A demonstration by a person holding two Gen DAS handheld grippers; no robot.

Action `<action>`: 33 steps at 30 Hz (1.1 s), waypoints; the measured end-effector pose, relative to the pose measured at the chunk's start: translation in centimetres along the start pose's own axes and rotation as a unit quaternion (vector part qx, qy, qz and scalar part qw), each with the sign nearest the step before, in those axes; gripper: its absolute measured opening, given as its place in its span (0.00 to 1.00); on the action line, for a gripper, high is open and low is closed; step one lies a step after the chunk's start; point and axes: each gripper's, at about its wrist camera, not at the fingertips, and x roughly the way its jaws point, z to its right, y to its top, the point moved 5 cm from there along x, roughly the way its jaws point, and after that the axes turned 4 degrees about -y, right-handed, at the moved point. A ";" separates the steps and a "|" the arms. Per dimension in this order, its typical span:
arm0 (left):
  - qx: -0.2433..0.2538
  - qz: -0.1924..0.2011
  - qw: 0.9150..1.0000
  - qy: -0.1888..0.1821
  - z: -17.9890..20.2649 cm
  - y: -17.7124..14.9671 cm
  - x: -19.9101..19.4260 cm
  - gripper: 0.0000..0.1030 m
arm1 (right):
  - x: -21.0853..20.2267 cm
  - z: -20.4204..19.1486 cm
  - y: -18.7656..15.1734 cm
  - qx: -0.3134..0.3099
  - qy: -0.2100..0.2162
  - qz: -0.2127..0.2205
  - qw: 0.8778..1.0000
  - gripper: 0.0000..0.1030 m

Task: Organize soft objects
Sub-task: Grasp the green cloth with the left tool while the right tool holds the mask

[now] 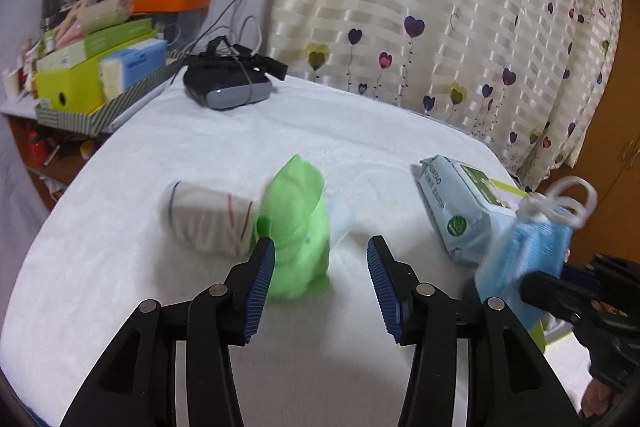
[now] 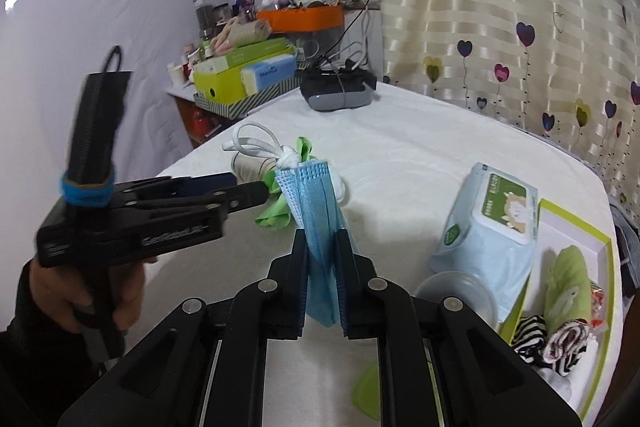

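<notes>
My right gripper (image 2: 322, 241) is shut on a stack of blue face masks (image 2: 316, 211) with white ear loops, held upright above the white-covered table (image 2: 420, 155). From the left wrist view the masks (image 1: 524, 259) hang at the right, with the right gripper (image 1: 530, 281) behind them. My left gripper (image 1: 320, 251) stands open over the table. A crumpled green cloth (image 1: 298, 227) lies against its left finger and is not gripped. A rolled white sock (image 1: 208, 223) with red and blue stripes lies just left of the cloth. A hand holds the left gripper (image 2: 256, 191) at the left of the right wrist view.
A pack of wet wipes (image 2: 488, 227) lies at the right beside a lime-rimmed tray (image 2: 600, 247) that holds rolled cloths and striped socks. A clear round lid (image 2: 456, 291) sits by the tray. A black headset (image 1: 228, 83) rests at the far edge, next to cluttered shelves (image 1: 92, 67).
</notes>
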 end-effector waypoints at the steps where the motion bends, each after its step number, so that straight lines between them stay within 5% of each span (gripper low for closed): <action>1: 0.003 0.000 1.000 0.003 0.1 0.3 0.4 0.46 | 0.0 0.1 0.0 0.001 0.000 0.001 1.000 0.13; 13: -0.008 -0.015 1.000 0.016 -1.2 1.0 5.0 0.45 | 0.3 1.2 0.0 0.008 0.001 0.000 1.000 0.12; 20: -0.020 -0.016 0.999 0.029 -2.3 0.8 4.8 0.17 | 0.5 1.3 0.0 0.007 0.004 0.000 1.000 0.12; 33: 0.003 -0.010 0.999 0.038 -1.4 0.9 4.1 0.05 | 0.4 1.5 -0.1 0.010 0.003 0.003 1.000 0.12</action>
